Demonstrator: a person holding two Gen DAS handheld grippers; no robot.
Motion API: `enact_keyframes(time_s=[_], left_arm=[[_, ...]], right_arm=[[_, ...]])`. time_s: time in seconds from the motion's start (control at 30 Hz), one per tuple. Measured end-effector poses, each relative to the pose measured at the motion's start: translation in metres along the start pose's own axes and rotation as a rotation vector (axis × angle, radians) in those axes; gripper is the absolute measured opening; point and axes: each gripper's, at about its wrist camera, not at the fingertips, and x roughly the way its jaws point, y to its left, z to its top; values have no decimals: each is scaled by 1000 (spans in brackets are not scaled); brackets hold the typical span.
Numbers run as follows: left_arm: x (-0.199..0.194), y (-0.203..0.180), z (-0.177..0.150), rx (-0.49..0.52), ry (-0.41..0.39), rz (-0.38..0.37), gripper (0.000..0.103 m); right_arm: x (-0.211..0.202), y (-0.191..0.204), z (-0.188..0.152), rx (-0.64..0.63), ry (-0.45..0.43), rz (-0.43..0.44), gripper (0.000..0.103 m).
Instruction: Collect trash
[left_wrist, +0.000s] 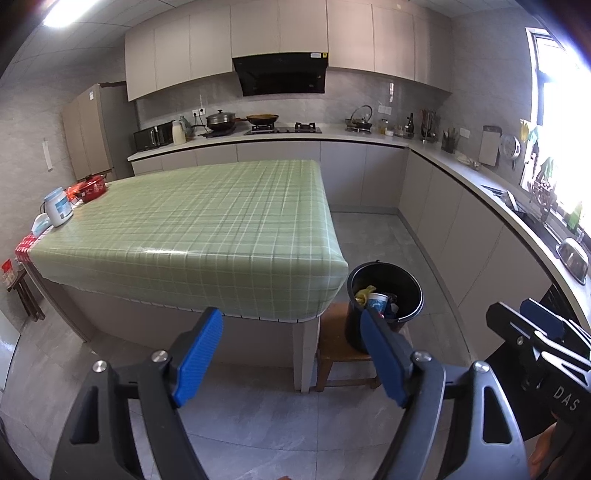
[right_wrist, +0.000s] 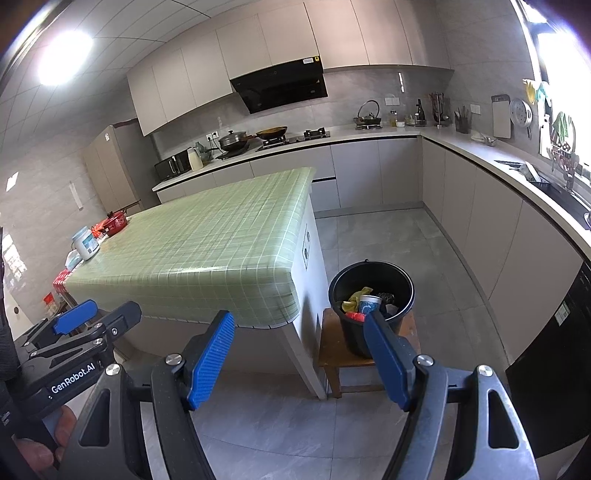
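While both my claws hang in the air short of the table (left_wrist: 192, 218), neither has hold of anything. My left claw (left_wrist: 291, 354) stands wide open, its blue pads (left_wrist: 195, 354) well apart with only floor between them. My right claw (right_wrist: 301, 360) is parted just as wide and is empty too. Each shows at the edge of the other's view. All the trash (right_wrist: 365, 302) I can see lies in the black bucket (right_wrist: 371, 275): a yellow rag, a paper cup, something red and some dark scraps. That bucket stands on a low wooden stool (right_wrist: 334, 354) just beside the table's near right corner. On the green checked cloth, a white jar (left_wrist: 58, 206) and a red pot (left_wrist: 92, 188) sit at the far left edge.
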Motion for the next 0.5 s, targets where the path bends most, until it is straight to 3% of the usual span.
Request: enact_keyframes(time_s=[0.5], left_arm=[[1,-1,3,18,16,-16,79]], right_arm=[[-1,1,-3,13,5,-13,75]])
